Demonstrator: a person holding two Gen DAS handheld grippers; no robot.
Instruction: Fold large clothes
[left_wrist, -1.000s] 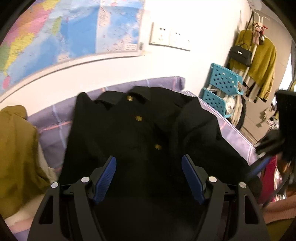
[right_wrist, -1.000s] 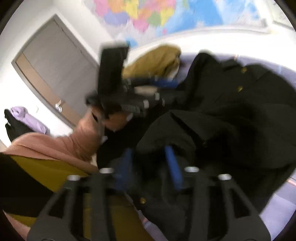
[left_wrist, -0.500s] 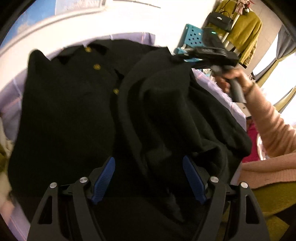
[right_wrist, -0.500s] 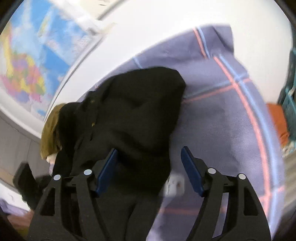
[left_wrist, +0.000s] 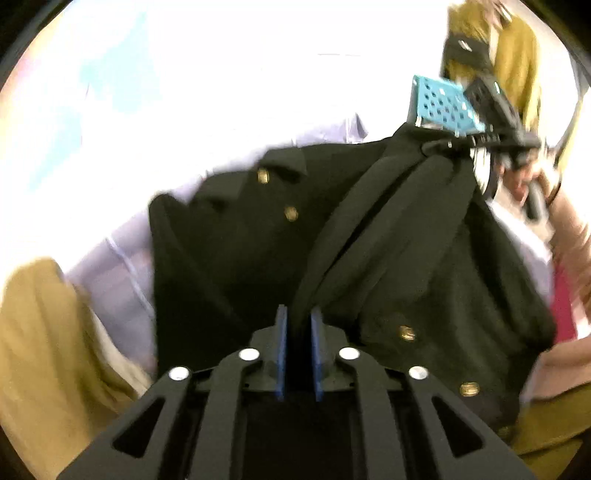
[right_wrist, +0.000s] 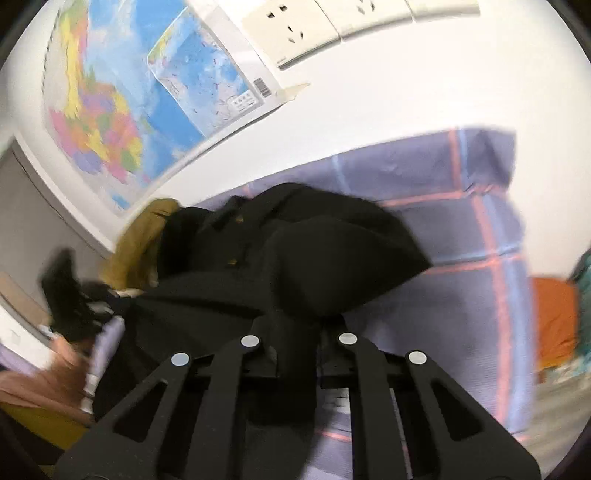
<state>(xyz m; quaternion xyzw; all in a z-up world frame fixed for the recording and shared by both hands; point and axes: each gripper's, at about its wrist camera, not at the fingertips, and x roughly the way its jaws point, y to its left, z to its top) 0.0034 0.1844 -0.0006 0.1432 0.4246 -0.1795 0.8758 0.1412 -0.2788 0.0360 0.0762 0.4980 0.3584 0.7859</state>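
Observation:
A black coat (left_wrist: 229, 251) with brass buttons lies on the purple plaid bed sheet (right_wrist: 461, 229), its right half lifted and folded over toward the middle. My left gripper (left_wrist: 298, 321) is closing, and its blue pads (left_wrist: 281, 332) pinch a ridge of the coat's cloth. My right gripper (right_wrist: 297, 332) is closing too, with black coat (right_wrist: 332, 251) cloth filling the gap and hiding its pads. In the left wrist view the right gripper (left_wrist: 447, 146) holds up the far end of the same fold, a hand behind it.
A mustard garment (left_wrist: 44, 332) lies heaped left of the coat. A teal crate (left_wrist: 439, 107) and a hanging mustard sweater (left_wrist: 517, 62) stand beyond the bed. A wall map (right_wrist: 110, 110) and sockets (right_wrist: 295, 29) are above. An orange item (right_wrist: 554, 317) lies at the bed's right edge.
Both grippers stood wide open before and have come together on the coat's cloth. The right gripper swung over to the coat's far side, and the coat's right half has risen into a fold.

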